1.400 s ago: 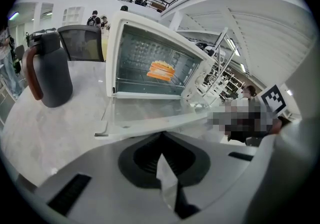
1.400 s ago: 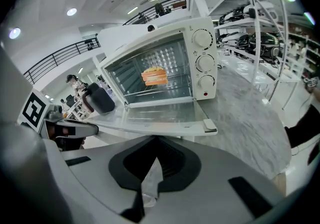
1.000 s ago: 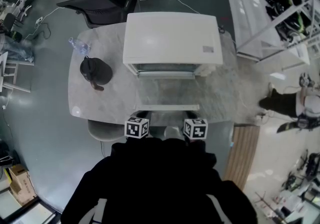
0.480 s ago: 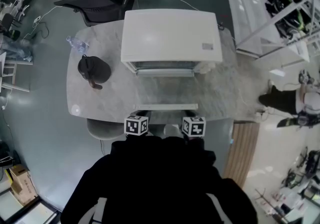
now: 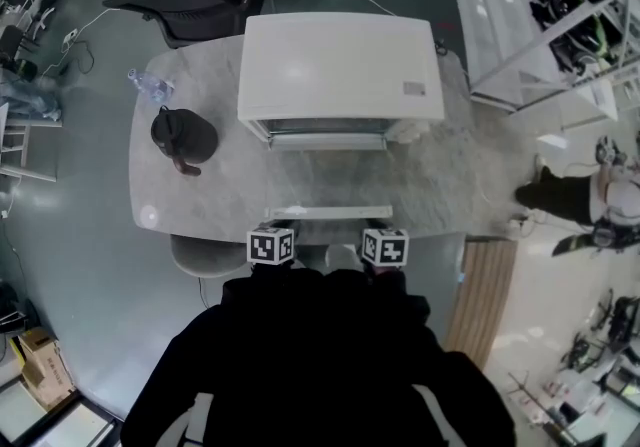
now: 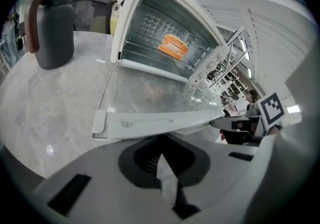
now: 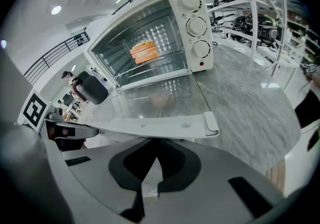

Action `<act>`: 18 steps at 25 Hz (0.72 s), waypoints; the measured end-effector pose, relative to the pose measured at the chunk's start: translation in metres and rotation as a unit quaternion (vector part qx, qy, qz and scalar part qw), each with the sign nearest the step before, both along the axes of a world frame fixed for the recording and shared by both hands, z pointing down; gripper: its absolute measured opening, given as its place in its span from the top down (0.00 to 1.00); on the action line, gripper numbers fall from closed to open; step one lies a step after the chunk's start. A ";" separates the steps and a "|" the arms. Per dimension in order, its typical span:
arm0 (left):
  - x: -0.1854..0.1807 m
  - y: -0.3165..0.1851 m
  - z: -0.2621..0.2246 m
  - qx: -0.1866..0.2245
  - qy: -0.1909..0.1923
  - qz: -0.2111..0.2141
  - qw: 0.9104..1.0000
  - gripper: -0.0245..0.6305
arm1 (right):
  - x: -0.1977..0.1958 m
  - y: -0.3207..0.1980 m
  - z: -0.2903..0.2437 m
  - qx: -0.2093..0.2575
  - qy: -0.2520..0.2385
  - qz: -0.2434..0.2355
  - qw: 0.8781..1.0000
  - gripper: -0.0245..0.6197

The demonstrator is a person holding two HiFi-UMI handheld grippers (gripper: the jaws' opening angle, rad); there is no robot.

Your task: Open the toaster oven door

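Glass door (image 6: 155, 92) of the toaster oven (image 5: 340, 65) lies fully open above the desk (image 5: 200, 195), so the left gripper (image 6: 161, 157) and right gripper (image 7: 154, 162), jaws together and empty, likely need only withdraw.

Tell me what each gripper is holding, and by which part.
Nothing is held. The left gripper and right gripper both have their jaws together and empty; the open door handle lies just ahead of them.

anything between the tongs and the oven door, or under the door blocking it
Nothing visible. The door lies wide open, its front edge right ahead of the left tongs and right tongs. Only bare table shows through its glass; the flask stands well off to its left.
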State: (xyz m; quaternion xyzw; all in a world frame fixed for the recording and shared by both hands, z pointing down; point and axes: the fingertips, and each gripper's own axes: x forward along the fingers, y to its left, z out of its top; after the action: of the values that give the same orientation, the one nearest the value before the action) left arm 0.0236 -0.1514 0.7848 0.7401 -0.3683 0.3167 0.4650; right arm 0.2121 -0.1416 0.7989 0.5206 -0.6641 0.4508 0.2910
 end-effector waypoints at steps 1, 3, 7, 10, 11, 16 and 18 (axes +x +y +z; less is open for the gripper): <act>0.000 0.001 0.002 -0.004 0.001 -0.002 1.000 0.96 | 0.000 0.001 0.003 -0.003 -0.001 0.000 1.000 0.96; -0.001 0.002 0.006 -0.011 0.004 -0.006 1.000 0.96 | -0.001 0.002 0.008 -0.007 -0.001 -0.001 1.000 0.96; -0.001 0.004 0.013 -0.021 0.000 -0.007 1.000 0.96 | 0.000 0.002 0.016 -0.014 -0.001 -0.003 1.000 0.96; -0.002 0.005 0.018 -0.027 -0.003 -0.006 1.000 0.96 | -0.001 0.005 0.019 -0.025 -0.002 -0.005 1.000 0.96; -0.003 0.006 0.020 -0.029 -0.004 -0.006 1.000 0.96 | -0.001 0.005 0.020 -0.027 0.000 -0.006 1.000 0.96; -0.006 0.007 0.026 -0.039 -0.010 -0.009 0.999 0.96 | -0.002 0.006 0.028 -0.038 0.000 -0.006 0.999 0.96; -0.006 0.007 0.029 -0.041 -0.011 -0.010 0.999 0.96 | -0.001 0.008 0.034 -0.043 0.001 -0.004 0.999 0.96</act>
State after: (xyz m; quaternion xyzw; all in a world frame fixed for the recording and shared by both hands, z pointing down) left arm 0.0173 -0.1444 0.8138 0.7128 -0.3677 0.3351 0.4945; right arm 0.2110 -0.1338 0.8326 0.5050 -0.6459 0.4777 0.3155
